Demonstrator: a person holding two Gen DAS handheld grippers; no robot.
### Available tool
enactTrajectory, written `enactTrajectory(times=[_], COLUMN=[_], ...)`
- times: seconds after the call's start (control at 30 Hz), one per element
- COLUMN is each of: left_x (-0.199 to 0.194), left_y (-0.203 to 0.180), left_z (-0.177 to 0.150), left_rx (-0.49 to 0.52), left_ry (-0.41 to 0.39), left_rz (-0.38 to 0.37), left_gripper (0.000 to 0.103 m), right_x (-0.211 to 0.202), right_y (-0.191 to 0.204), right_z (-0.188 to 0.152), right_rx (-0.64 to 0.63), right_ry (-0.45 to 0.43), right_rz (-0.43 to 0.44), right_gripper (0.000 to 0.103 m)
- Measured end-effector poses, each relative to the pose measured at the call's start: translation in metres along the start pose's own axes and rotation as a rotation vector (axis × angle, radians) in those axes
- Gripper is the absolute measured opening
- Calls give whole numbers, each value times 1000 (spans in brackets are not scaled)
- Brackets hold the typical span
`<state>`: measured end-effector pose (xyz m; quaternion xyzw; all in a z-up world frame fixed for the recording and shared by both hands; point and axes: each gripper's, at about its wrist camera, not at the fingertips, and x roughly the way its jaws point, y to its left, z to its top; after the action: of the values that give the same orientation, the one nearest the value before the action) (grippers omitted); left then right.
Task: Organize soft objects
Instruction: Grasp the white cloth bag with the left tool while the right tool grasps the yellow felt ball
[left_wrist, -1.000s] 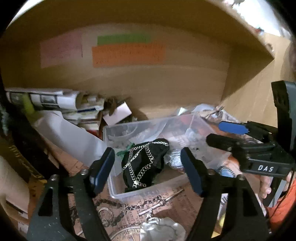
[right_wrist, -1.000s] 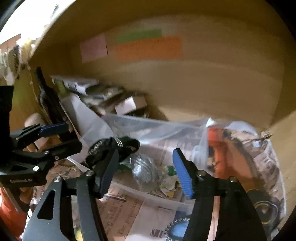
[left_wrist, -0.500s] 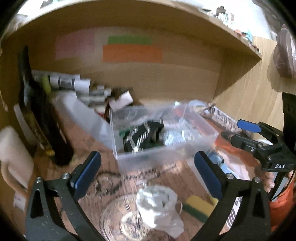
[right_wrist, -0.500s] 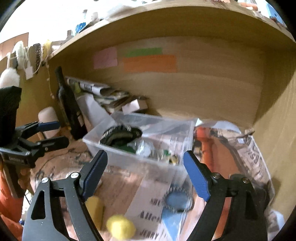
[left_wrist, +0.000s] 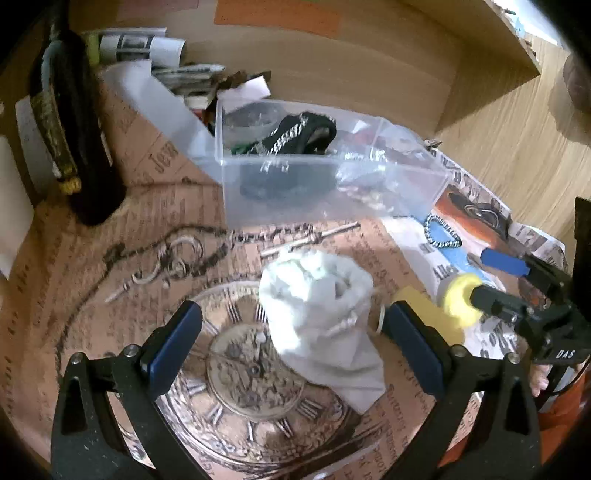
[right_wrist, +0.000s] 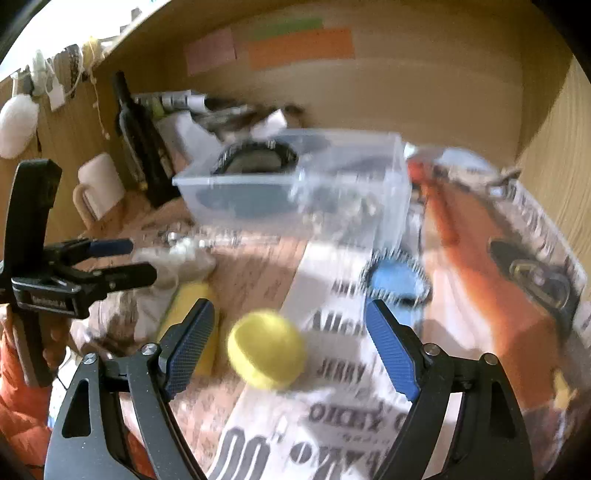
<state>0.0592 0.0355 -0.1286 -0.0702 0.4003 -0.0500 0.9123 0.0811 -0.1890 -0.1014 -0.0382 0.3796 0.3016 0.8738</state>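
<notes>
Two grippers are hanging over the desk and both have their jaws spread wide with nothing held between them. The left gripper (left_wrist: 291, 336) is sitting right in front of a crumpled white cloth pouch (left_wrist: 321, 314), which is lying on the printed paper between the blue pads, nearer the right one, not touching either as far as I can tell. The right gripper (right_wrist: 288, 345) is framing a yellow foam ball (right_wrist: 266, 349) that's resting on the newsprint between its fingers, a bit closer to the left one, again with gaps on both sides. A yellow sponge block (right_wrist: 192, 317) is lying just beside the ball, partly tucked behind that left finger.

Further back, a clear plastic bin (left_wrist: 325, 188) is standing on the paper, and a black chain-trimmed fabric piece (left_wrist: 295, 136) is sticking out of it with some shiny stuff next to it. A blue bracelet-ringed disc (right_wrist: 397, 280) is lying near the bin's right corner.

The desk is covered with a brown sheet printed with a pocket watch (left_wrist: 251, 365) and chains, plus newspaper on the right. A dark bottle (left_wrist: 74, 122) is standing at the left, rolled papers are piling up against the wooden back wall, and orange, green and pink sticky notes (right_wrist: 299, 46) are stuck up there. The right view is pretty blurry.
</notes>
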Motion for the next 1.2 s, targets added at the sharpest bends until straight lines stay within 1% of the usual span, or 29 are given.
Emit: enactTrajectory(times=[0.03,0.07,0.13,0.17,0.2,0.23,0.3,0.33,0.37,0.4,0.5,0.6,0.8,1.0,1.13,1.2], left_x=[2,4,8,9,10,12,17,19,20,20,17,11,-14,-40,-48,-48], left_y=[1,1,1,0,0,-2,-6,-8,-10,-11,-11,-9,-10,-19,-25,-27], left_z=[-2,-4,-8,-10,-10,-10,-11,-11,-11,-10,-7,-3,12,37,59,69], left_rx=[-7,-13,-26,-28,-25,-18,0,6,13,19,16,13,38,79,87,93], left_ry=[2,4,5,3,1,3,12,8,3,1,-9,-34,-114,-232,-302,-323], left_rz=[-2,-3,-2,-3,-5,-11,-28,-23,-18,-20,-33,-30,-9,11,-9,-10], left_gripper=[102,102,102,98,88,82,66,64,57,45,34,30,29,29,29,29], right_x=[2,4,8,10,11,11,12,11,9,7,1,-6,-19,-33,-43,-46], right_y=[0,0,0,1,2,3,3,3,4,3,3,0,-5,-5,-7,-8], right_z=[-3,-6,-10,-11,-12,-12,-13,-13,-12,-12,-7,1,19,43,60,69], right_rx=[2,4,10,11,10,6,5,6,7,6,5,6,7,-18,-25,-29], right_ry=[13,27,51,57,61,63,60,54,46,39,10,-21,-93,-185,-252,-278], right_rz=[4,10,23,28,31,34,36,38,41,41,33,26,5,-26,-35,-41], right_gripper=[74,71,60,57,50,42,40,40,40,40,40,40,40,40,40,40])
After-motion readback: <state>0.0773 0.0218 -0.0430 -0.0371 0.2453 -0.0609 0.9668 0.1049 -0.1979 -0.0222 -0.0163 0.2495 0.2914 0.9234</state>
